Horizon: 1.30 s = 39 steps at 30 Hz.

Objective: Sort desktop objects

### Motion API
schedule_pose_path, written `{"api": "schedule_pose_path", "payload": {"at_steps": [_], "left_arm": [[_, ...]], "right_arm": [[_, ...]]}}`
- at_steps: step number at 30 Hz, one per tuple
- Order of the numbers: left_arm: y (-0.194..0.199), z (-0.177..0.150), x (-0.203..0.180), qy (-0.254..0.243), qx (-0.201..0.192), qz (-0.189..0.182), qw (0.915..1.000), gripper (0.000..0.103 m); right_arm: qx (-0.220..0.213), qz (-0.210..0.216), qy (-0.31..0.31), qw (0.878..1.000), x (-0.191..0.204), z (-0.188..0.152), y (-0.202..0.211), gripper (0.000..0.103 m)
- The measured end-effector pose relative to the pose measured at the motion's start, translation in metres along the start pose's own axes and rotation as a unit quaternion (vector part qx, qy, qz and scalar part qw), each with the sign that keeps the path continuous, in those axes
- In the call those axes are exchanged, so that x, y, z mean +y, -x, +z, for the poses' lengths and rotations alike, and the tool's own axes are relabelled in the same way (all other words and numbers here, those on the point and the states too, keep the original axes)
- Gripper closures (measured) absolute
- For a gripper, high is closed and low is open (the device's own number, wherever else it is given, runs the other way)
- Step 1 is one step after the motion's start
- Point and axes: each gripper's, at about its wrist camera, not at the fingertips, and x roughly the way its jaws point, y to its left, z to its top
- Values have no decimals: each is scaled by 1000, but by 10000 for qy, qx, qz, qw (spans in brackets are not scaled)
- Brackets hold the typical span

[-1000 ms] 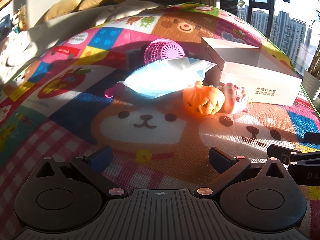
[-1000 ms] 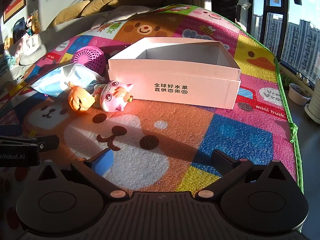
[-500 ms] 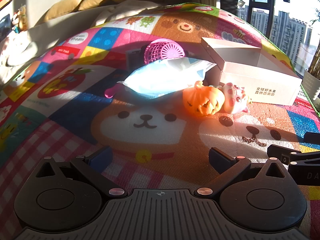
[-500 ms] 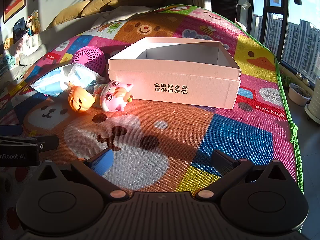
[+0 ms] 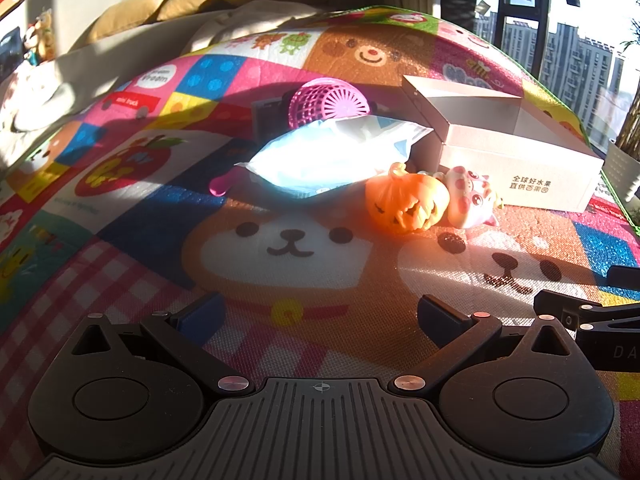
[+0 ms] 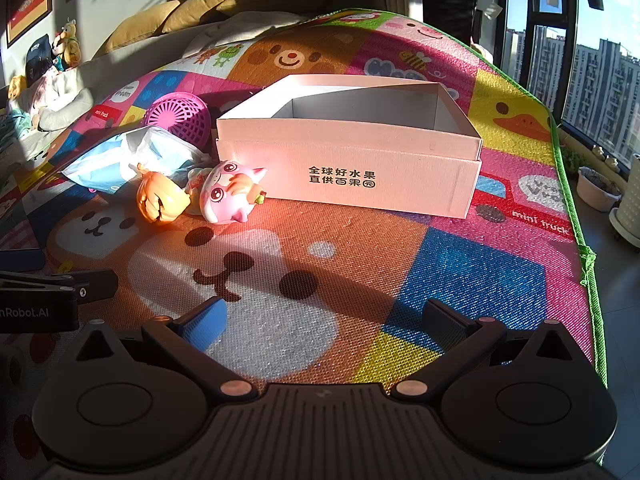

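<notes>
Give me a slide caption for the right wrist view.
Open right hand-held gripper faces an empty white box, pink toy and orange pumpkin beside it.

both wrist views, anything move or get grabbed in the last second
Nothing visibly changed. Both the left gripper and the right gripper stay open and empty over the mat, and the pumpkin toy, pink toy and box lie where they were.
</notes>
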Motion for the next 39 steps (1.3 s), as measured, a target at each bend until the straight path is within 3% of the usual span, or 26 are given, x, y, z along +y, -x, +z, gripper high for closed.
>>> {"api": "schedule_pose_path", "payload": {"at_steps": [22, 26, 39], "left_arm": [[-1, 1, -5, -117, 39, 122, 9998, 0], [0, 0, 1, -42, 29, 12, 10000, 0], [-1, 4, 1, -172, 203, -44, 9996, 0]], "right_arm": [[3, 1, -1, 10000, 0, 1, 0, 0], [14, -26, -52, 10000, 0, 1, -1, 0], [523, 78, 89, 9986, -2, 15, -2, 0]]}}
